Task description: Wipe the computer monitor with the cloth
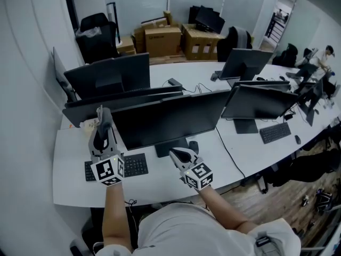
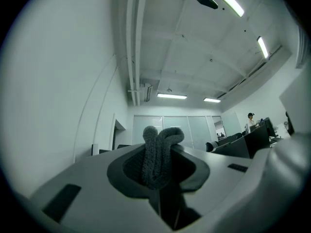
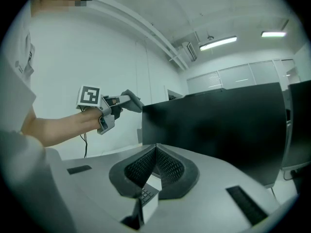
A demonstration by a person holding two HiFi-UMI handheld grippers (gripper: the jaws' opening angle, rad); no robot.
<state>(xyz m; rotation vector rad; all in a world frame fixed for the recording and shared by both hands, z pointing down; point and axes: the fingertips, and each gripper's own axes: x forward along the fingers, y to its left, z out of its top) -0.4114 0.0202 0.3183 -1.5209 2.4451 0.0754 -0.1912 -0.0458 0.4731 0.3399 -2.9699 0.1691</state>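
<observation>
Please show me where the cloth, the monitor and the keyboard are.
cloth (image 2: pixel 158 154): left gripper view, middle of the grey fold.
monitor (image 1: pixel 170 119): head view, middle of the dark screen.
keyboard (image 1: pixel 136 165): head view, its right-hand keys.

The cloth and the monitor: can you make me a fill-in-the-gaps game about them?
The grey thing pinched in the left gripper is a ____. The right gripper is shut and holds ____. The monitor in front of both grippers has a screen that is ____ in colour.
Missing words: cloth; nothing; black.
</observation>
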